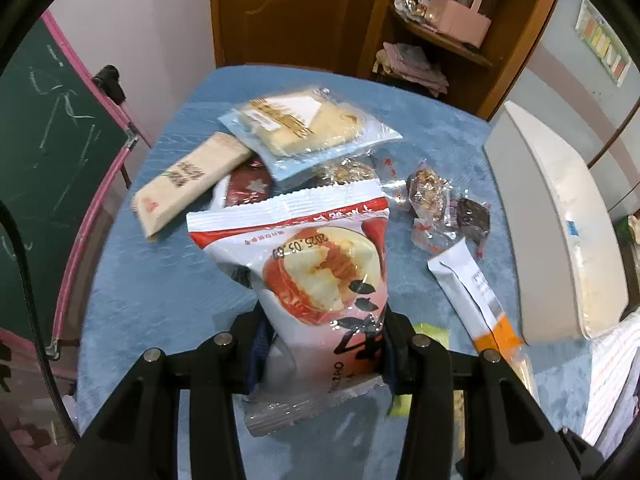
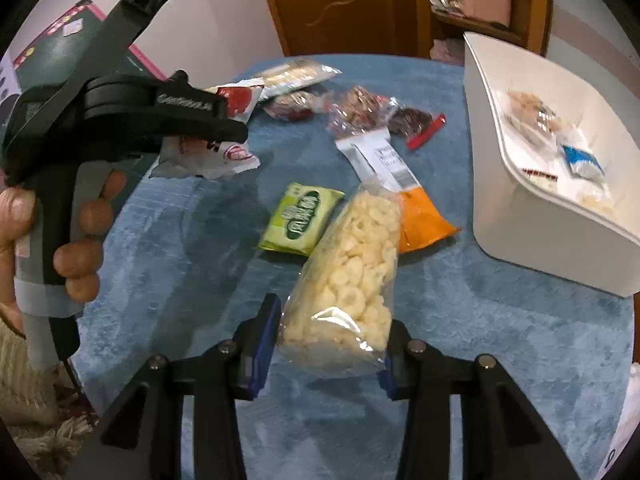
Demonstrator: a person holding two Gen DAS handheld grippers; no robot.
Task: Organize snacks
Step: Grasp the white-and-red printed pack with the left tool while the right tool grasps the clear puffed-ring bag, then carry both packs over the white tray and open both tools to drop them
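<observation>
My left gripper (image 1: 324,344) is shut on a red-and-white snack packet (image 1: 316,276) and holds it above the blue cloth; it also shows in the right wrist view (image 2: 216,128) at the left. My right gripper (image 2: 330,340) is shut on a clear bag of pale puffed rings (image 2: 352,276), held a little above the cloth. A green packet (image 2: 302,220) and a white-and-orange sachet (image 2: 400,184) lie just beyond it. More wrapped snacks lie farther back: a clear cracker pack (image 1: 308,124), a beige bar (image 1: 188,180), and date-nut sweets (image 1: 436,204).
A white bin (image 2: 520,224) with several small snacks inside stands at the right on the blue cloth table (image 2: 180,260). A green chalkboard (image 1: 44,136) stands left. A wooden door and shelf are behind the table.
</observation>
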